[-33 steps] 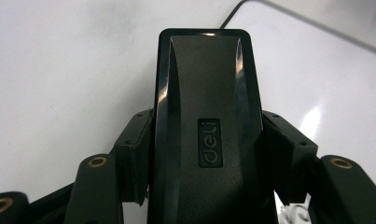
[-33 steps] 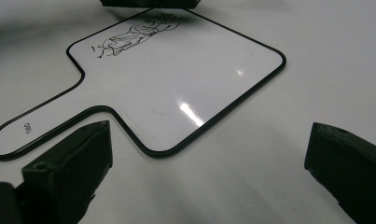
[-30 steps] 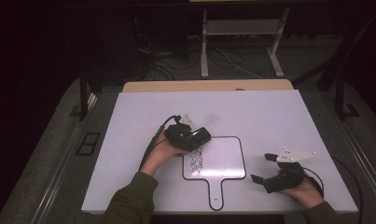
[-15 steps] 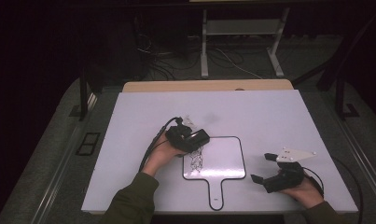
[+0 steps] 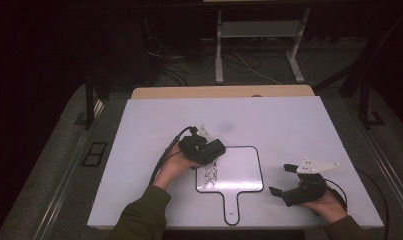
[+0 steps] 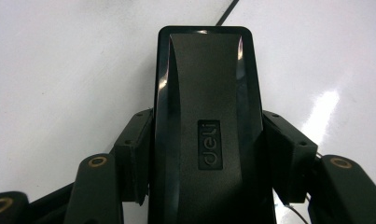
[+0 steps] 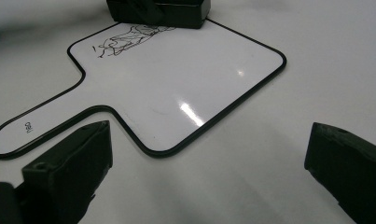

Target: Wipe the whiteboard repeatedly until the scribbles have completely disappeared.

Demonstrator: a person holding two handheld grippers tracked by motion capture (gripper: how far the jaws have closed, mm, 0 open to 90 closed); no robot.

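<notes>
A small paddle-shaped whiteboard (image 5: 241,170) with a black rim lies flat on the table, its handle pointing to the near edge. Black scribbles (image 5: 209,172) mark its left side. My left gripper (image 5: 209,149) is shut on a black board eraser (image 5: 215,148) at the board's upper left corner, just above the scribbles. In the left gripper view the eraser (image 6: 209,102) sits clamped between both pads (image 6: 134,158). My right gripper (image 5: 281,180) rests open on the table to the right of the board, jaws wide apart and empty. In its view (image 7: 209,163) the whiteboard (image 7: 185,88) and scribbles (image 7: 125,39) lie ahead.
The white tabletop (image 5: 289,120) has bare room behind and on both sides of the board. A wooden strip (image 5: 219,91) runs along its far edge. A white stand (image 5: 259,30) and cables (image 5: 164,55) are on the dark floor beyond.
</notes>
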